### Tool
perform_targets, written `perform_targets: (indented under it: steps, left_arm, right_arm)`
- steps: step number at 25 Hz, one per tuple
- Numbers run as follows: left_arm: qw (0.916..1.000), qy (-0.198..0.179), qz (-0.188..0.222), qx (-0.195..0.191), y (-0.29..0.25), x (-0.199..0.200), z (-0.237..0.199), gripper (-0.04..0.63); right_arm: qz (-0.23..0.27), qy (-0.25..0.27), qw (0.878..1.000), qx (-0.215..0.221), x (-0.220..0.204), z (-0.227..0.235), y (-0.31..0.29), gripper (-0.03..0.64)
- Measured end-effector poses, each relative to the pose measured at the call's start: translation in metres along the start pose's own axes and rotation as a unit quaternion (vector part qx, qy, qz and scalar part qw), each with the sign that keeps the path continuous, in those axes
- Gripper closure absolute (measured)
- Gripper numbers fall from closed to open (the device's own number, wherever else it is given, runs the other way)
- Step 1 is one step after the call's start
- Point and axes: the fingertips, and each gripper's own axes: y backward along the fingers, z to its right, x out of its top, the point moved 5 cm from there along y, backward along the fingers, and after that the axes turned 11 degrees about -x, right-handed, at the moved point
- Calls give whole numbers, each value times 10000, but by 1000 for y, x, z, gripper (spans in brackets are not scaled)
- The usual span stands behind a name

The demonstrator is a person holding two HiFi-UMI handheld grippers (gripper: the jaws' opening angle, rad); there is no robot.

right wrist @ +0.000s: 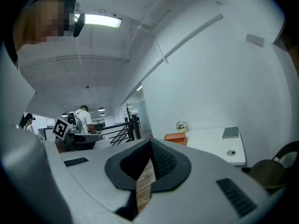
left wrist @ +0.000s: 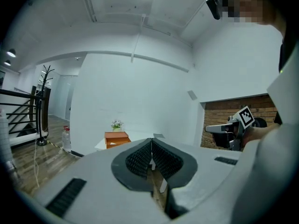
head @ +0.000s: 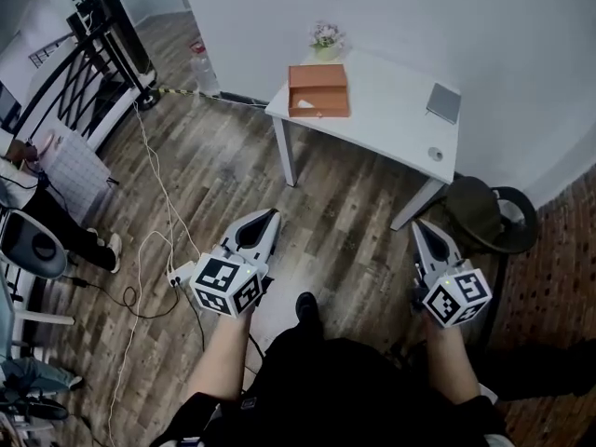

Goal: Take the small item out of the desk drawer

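An orange desktop drawer box (head: 318, 89) stands on the far left part of a white table (head: 391, 110), with a small white item (head: 305, 104) showing at its near left. The box is also small and distant in the left gripper view (left wrist: 117, 138) and in the right gripper view (right wrist: 175, 137). Both grippers hang over the wooden floor, well short of the table. My left gripper (head: 267, 218) is shut with nothing between its tips (left wrist: 151, 143). My right gripper (head: 418, 226) is shut too and holds nothing (right wrist: 150, 143).
On the table stand a small flower pot (head: 326, 37), a grey notebook (head: 444, 101) and a small round object (head: 435, 154). A dark chair (head: 489, 214) stands by the table's right corner. Cables and a power strip (head: 182, 273) lie on the floor at left, near a seated person (head: 56, 222).
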Motion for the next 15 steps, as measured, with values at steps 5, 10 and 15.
perform_targets:
  steps: [5, 10, 15]
  left_arm:
    - [10000, -49, 43, -9, -20, 22, -79, 584]
    - [10000, 20, 47, -2, -27, 30, -129, 584]
    - [9998, 120, 130, 78, -30, 32, -152, 584]
  right_arm:
    - [-75, 23, 9999, 117, 11, -23, -82, 623]
    - [-47, -11, 9994, 335, 23, -45, -136, 623]
    - [-230, 63, 9983, 529, 24, -51, -170, 623]
